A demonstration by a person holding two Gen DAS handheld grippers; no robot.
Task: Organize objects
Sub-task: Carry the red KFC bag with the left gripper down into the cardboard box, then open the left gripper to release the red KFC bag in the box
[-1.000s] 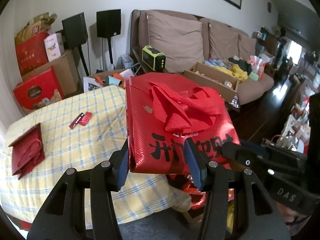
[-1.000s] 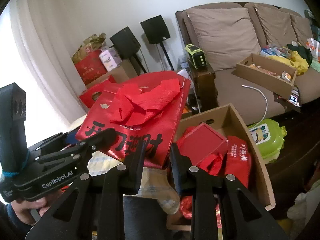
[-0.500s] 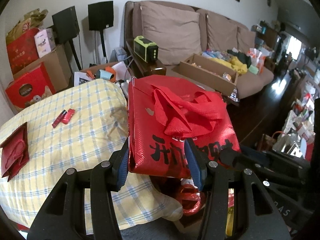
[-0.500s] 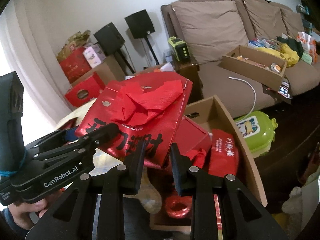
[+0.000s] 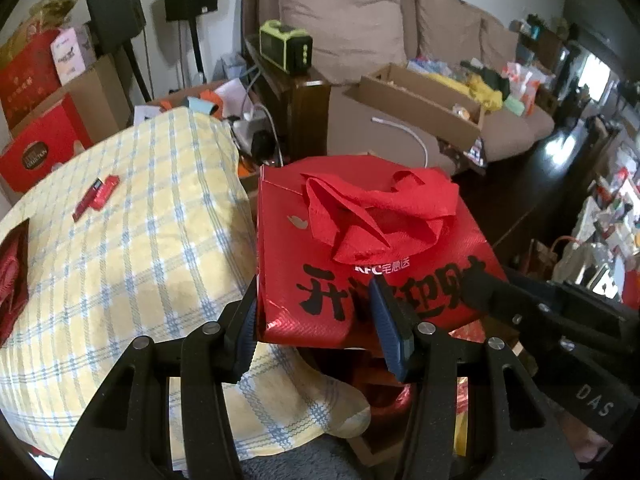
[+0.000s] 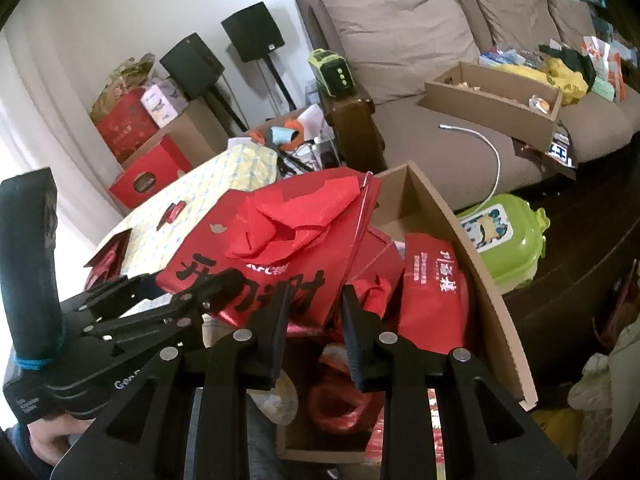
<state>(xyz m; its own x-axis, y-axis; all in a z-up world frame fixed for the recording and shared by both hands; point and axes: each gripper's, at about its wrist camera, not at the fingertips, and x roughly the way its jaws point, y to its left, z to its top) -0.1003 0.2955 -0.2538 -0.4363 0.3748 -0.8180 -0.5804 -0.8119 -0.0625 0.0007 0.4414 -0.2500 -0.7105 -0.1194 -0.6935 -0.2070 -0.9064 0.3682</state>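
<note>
A folded red tote bag [image 5: 372, 248] with black characters and crumpled red handles is held flat by both grippers over a cardboard box [image 6: 468, 256] on the floor. My left gripper [image 5: 316, 320] is shut on the bag's near left edge. My right gripper [image 6: 314, 316] is shut on its near right corner [image 6: 304, 304]. The box holds several red bags and packets [image 6: 432, 292]. The box is mostly hidden under the bag in the left wrist view.
A table with a yellow checked cloth [image 5: 120, 240] stands to the left, with small red packets [image 5: 96, 196] and a red pouch [image 5: 12, 280] on it. A brown sofa [image 6: 400, 40] with a cardboard tray, speakers, red gift boxes and a green case [image 6: 504, 236] lie beyond.
Both grippers have carried the red bag off the table edge and lowered it toward the cardboard box. The grip on it has not changed.
</note>
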